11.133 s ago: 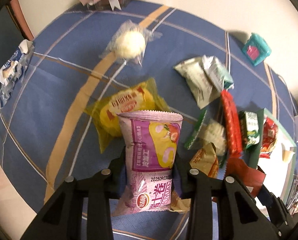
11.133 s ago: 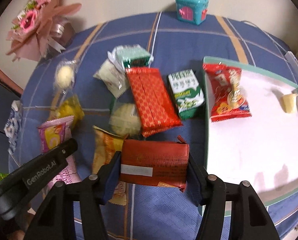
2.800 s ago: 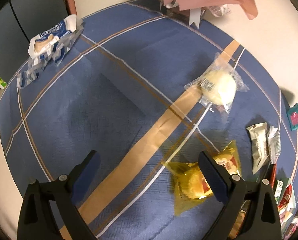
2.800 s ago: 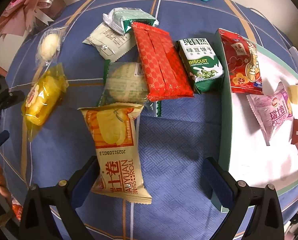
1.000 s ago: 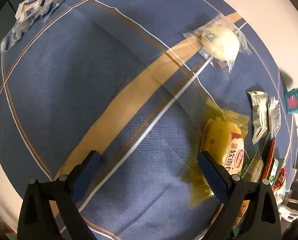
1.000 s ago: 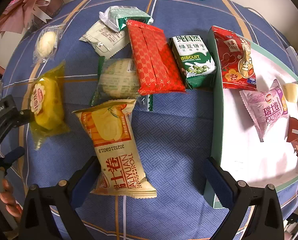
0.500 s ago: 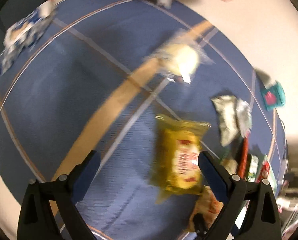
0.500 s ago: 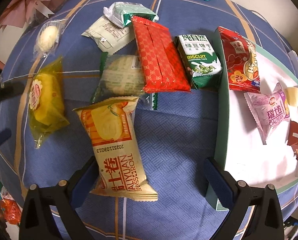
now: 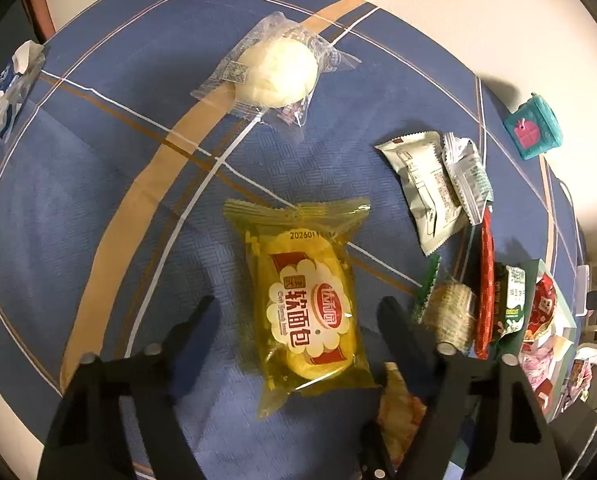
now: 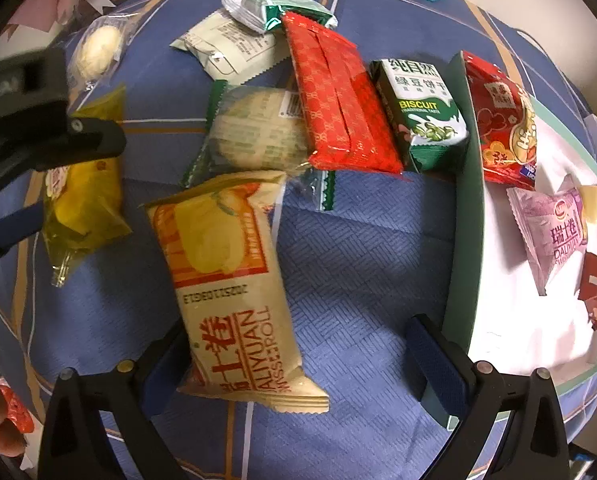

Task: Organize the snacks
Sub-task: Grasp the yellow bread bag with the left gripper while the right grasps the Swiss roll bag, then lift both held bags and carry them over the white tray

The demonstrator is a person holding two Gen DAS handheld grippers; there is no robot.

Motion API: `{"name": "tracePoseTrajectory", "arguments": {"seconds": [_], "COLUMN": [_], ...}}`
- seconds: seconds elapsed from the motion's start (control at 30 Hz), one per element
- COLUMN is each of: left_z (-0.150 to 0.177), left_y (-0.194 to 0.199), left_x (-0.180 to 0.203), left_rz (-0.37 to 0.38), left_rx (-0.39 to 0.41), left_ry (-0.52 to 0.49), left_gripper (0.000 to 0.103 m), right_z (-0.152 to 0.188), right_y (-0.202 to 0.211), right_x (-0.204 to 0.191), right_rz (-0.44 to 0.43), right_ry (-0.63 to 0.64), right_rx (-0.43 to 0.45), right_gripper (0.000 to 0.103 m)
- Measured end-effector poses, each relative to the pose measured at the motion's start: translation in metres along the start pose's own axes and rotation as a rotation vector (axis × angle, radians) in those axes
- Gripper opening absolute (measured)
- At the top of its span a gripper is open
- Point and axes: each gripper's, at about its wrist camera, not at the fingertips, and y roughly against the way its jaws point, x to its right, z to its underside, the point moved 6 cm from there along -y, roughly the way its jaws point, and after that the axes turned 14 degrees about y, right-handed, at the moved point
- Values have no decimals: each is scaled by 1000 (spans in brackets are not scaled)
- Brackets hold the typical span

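**Both tongs wide, two packets bracketed**

Your left gripper [image 9: 298, 312] stands wide, straddling the yellow bread packet [image 9: 310, 308], nothing held. Your right gripper [image 10: 294, 348] is also wide; the Swiss roll packet [image 10: 230, 276] lies against its 9 o'clock finger. The tray [image 10: 464, 208] sits at 3 o'clock. Risk: closing off-centre likely pinches only film, so the slick packet slips or twists.

L gripper [image 9: 296, 316]: was shut on pink pkt, now wide open, straddling yellow bread pkt [image 9: 308, 308]
R gripper [image 10: 294, 340]: dropped dark red pkt, now open over Swiss roll pkt [image 10: 234, 280]
Tray [image 10: 464, 216]: gained pink pkt [image 10: 550, 232] + dark red pkt [image 10: 596, 292]
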Motion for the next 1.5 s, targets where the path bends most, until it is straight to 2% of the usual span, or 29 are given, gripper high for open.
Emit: {"name": "tracePoseTrajectory", "arguments": {"seconds": [0.03, 0.1, 0.17, 0.2, 0.37, 0.43, 0.63, 0.87, 1.03, 1.07, 1.13, 1.27, 1.5], "left_z": [0, 2, 5, 7, 12, 13, 13, 8, 11, 12, 15, 21, 24], "left_y": [0, 0, 0, 0, 3, 8, 24, 52, 52, 50, 44, 34, 33], "left_x": [-3, -10, -7, -6, 0, 2, 6, 9, 11, 11, 7, -4, -4], "left_rz": [-4, -4, 8, 6, 0, 3, 37, 57, 46, 39, 22, 6, 2], "left_rx": [-1, -9, -15, -12, 0, 5, 29, 74, 74, 70, 51, 12, 4], "left_ry": [-5, -12, -19, -25, -47, -51, -46, -38, -41, -40, -35, -16, -20], "left_gripper": [74, 59, 52, 49, 44, 44, 42, 42, 42, 42, 42, 42, 42], "right_z": [-1, -1, -3, -4, -11, -12, -18, -25, -34, -37, -41, -27, -33], "right_y": [0, 0, 3, 5, 12, 13, 27, 47, 48, 44, 38, 44, 27], "right_x": [-2, -5, -7, -9, -23, -29, -33, -37, -45, -31, -31, -30, -27], "right_rz": [5, 14, 18, 14, -11, -21, -38, -70, -82, -86, -98, -95, -89], "right_ry": [4, 11, 15, 18, 41, 42, 41, 41, 47, 47, 40, 37, 24], "right_rx": [4, 10, 28, 40, 78, 81, 126, 184, 189, 185, 174, 169, 166], "right_gripper": [103, 103, 98, 91, 65, 49, 38, 29, 27, 27, 27, 30, 40]}}
